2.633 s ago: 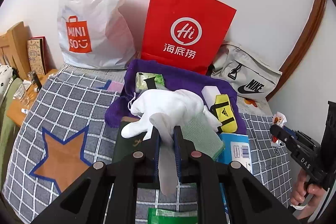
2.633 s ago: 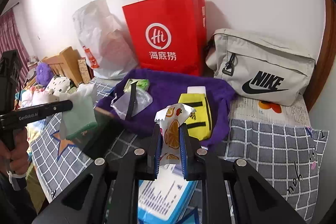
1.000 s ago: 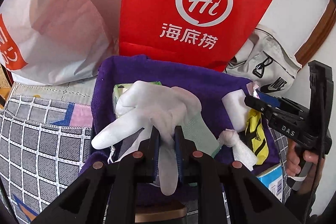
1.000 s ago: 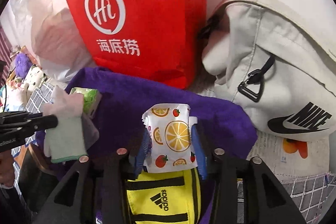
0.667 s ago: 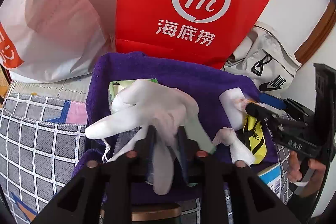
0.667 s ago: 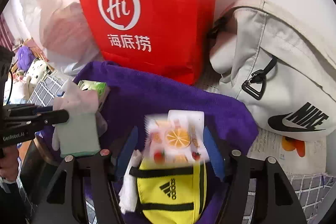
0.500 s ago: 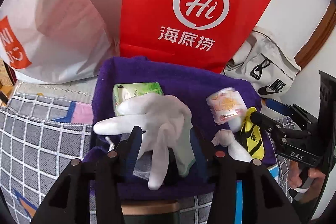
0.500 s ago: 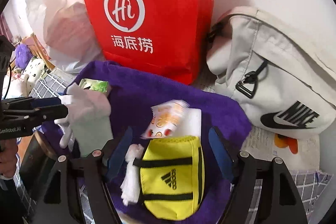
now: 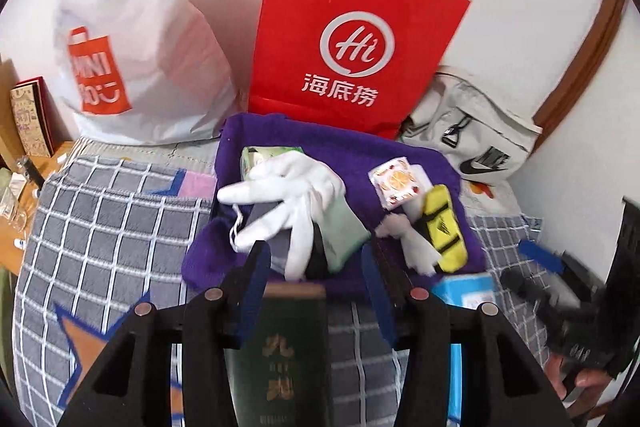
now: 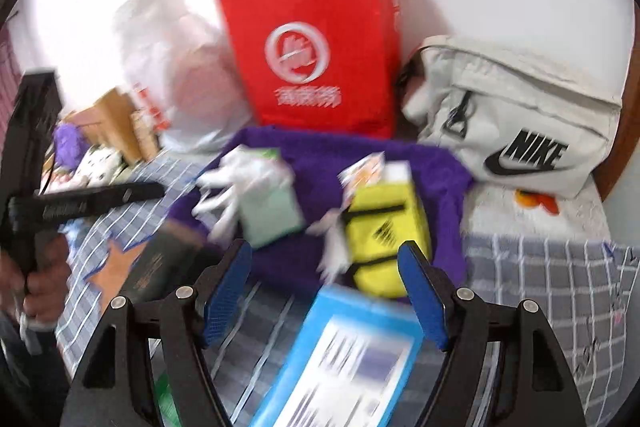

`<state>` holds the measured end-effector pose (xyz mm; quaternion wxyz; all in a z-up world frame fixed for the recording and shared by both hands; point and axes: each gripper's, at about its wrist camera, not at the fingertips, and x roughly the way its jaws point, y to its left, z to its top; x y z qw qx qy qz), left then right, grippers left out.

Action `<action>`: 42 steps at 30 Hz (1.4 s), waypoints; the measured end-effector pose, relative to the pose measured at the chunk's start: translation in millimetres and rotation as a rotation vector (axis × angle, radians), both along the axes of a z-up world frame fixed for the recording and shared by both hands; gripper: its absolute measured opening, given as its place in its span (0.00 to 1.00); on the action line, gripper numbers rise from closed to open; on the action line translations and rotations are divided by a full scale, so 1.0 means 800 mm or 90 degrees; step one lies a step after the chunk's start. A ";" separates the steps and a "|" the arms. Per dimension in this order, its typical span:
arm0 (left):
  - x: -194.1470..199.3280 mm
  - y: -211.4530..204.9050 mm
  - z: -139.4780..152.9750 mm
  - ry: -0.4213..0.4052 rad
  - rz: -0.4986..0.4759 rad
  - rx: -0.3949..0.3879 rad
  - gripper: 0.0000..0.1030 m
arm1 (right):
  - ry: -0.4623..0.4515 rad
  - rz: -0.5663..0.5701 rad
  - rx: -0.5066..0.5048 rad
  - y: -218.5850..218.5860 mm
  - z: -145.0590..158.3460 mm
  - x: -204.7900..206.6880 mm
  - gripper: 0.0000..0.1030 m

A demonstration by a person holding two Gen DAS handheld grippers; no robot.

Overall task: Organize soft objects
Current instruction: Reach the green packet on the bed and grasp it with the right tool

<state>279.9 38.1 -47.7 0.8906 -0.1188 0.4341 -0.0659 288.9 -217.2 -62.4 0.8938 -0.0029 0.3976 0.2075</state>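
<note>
A fuzzy purple towel (image 9: 352,155) bears a matt white cloth glove (image 9: 296,187) beside a glossy snack packet (image 9: 396,183), behind them a smooth red paper bag (image 9: 352,27).

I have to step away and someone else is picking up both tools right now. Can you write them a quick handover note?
Left tool: open, holding nothing.
Right tool: open, holding nothing.
On the purple towel: white glove over a pale green cloth, green tissue pack behind it, orange-print packet, yellow pouch, crumpled white tissue.
Done: glove and packet are set down on the towel.
Left: dark green booklet and blue pack lie on the checked blanket in front of the towel; whether they belong with the soft things is your call.
</note>
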 end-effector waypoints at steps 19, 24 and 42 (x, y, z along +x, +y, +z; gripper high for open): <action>-0.160 0.032 -0.011 -0.033 0.033 -0.014 0.44 | 0.088 0.264 -0.044 0.099 -0.087 -0.181 0.73; -0.180 0.045 -0.039 -0.019 0.035 -0.034 0.44 | 0.090 0.283 -0.097 0.124 -0.117 -0.178 0.74; -0.208 0.063 -0.060 -0.013 0.015 -0.093 0.44 | 0.170 0.305 -0.165 0.136 -0.146 -0.177 0.77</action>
